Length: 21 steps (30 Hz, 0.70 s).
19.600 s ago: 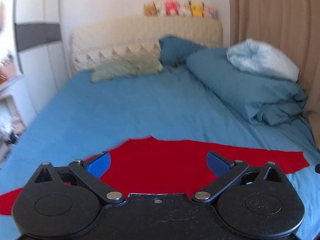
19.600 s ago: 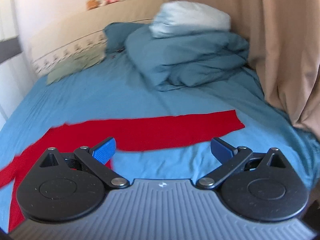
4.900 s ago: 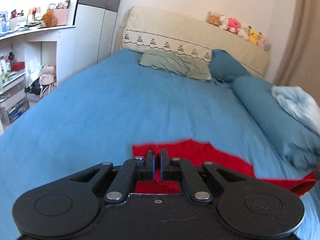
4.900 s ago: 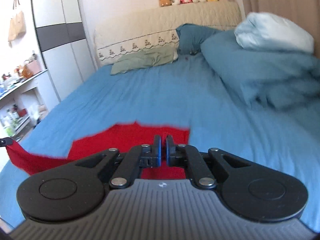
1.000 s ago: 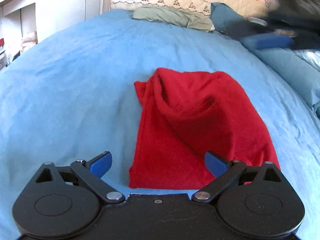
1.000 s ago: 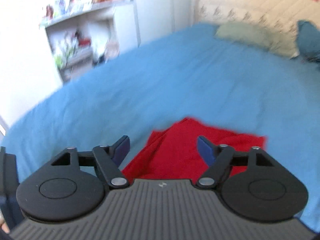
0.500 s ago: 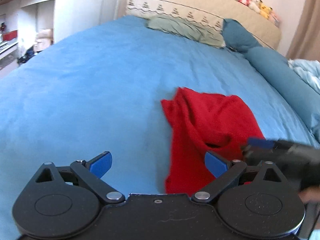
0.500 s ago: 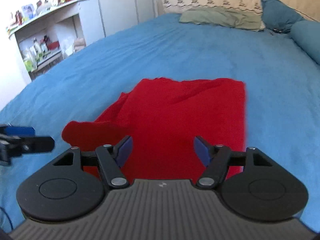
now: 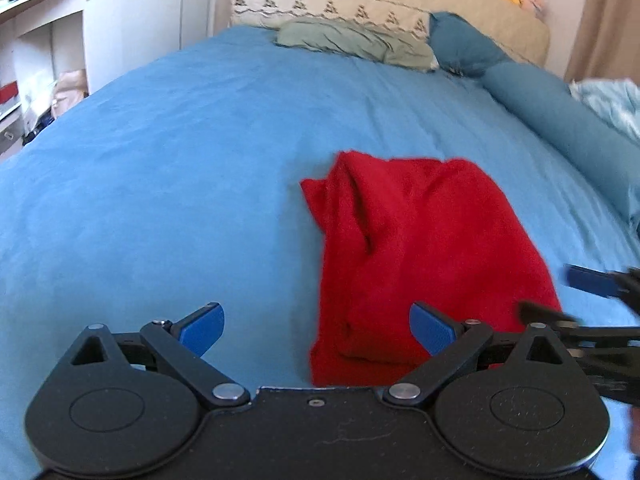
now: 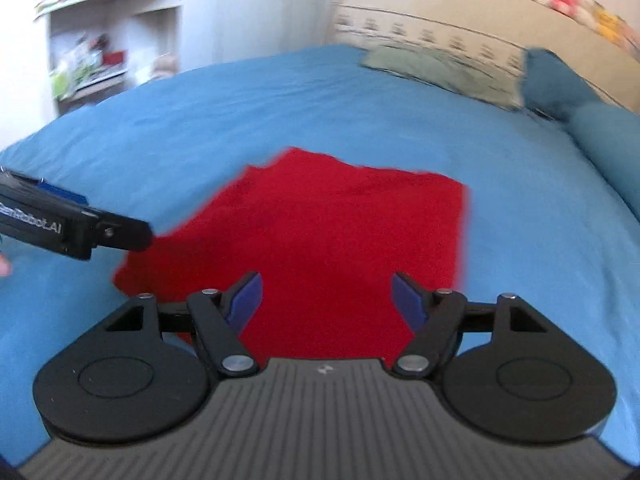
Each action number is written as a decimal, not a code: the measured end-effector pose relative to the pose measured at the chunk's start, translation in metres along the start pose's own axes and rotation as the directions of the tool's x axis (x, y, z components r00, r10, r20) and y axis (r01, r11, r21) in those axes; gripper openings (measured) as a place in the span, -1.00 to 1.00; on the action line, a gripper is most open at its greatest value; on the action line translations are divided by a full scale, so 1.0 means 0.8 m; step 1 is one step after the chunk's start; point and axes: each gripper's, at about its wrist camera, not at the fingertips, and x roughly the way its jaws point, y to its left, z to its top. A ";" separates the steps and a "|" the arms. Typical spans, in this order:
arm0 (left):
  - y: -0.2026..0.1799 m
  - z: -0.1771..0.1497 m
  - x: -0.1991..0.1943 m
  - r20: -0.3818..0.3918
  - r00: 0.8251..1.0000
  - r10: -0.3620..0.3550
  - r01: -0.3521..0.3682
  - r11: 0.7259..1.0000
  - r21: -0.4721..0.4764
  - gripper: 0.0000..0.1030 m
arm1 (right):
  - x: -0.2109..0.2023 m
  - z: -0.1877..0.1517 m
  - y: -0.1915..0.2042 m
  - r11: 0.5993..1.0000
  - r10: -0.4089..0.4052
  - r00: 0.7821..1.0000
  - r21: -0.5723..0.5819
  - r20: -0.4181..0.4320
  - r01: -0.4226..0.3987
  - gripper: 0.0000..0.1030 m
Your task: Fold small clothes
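A folded red garment (image 9: 420, 248) lies rumpled on the blue bedsheet (image 9: 160, 184), its left edge bunched into a ridge. My left gripper (image 9: 316, 320) is open above the garment's near left corner, gripping nothing. In the right wrist view the garment (image 10: 340, 224) looks flatter and roughly square. My right gripper (image 10: 327, 296) hovers over its near edge, jaws opening, the cloth beneath them and not pinched. The right gripper's fingers (image 9: 592, 280) show blurred at the right edge of the left wrist view. The left gripper's black body (image 10: 80, 228) shows at the left of the right wrist view.
A green pillow (image 9: 352, 40) and a blue pillow (image 9: 460, 52) lie against the beige headboard (image 9: 400, 4). A rolled blue duvet (image 9: 560, 120) runs along the right side. White shelves (image 10: 100, 52) with clutter stand past the bed's left edge.
My right gripper has dropped lower onto the near edge of the red garment, which now fills more of its view. In the left wrist view the garment has shifted right.
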 end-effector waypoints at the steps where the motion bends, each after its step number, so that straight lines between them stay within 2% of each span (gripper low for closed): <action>1: -0.003 -0.002 0.005 -0.006 1.000 0.006 -0.006 1.000 0.005 0.96 | -0.007 -0.007 -0.010 1.000 -0.012 1.000 0.015 -0.011 0.012 0.72; 4: -0.007 -0.008 0.014 -0.016 1.000 0.011 -0.011 1.000 0.002 0.96 | -0.023 -0.044 -0.029 0.999 -0.030 0.998 0.043 -0.056 0.032 0.72; 7: -0.010 -0.011 0.016 -0.014 1.000 0.028 -0.028 1.000 0.007 0.96 | -0.022 -0.063 -0.032 0.996 -0.067 0.994 0.056 -0.085 0.072 0.72; 12: -0.013 -0.013 0.021 -0.011 0.998 0.062 -0.062 0.998 0.012 0.96 | -0.005 -0.068 -0.034 0.985 -0.105 0.991 0.126 -0.077 0.114 0.68; 15: -0.004 -0.024 0.031 -0.086 0.990 0.108 -0.109 0.994 0.002 0.97 | -0.007 -0.074 -0.053 0.967 -0.178 0.981 0.172 -0.074 0.188 0.69; 17: 0.005 -0.031 0.032 -0.114 0.990 0.089 -0.094 0.995 -0.038 0.97 | -0.002 -0.078 -0.072 0.952 -0.177 0.978 0.234 -0.106 0.198 0.77; 21: -0.009 -0.037 0.031 -0.111 0.985 0.133 -0.130 0.991 0.037 0.97 | 0.003 -0.081 -0.075 0.953 -0.160 0.981 0.242 -0.110 0.182 0.79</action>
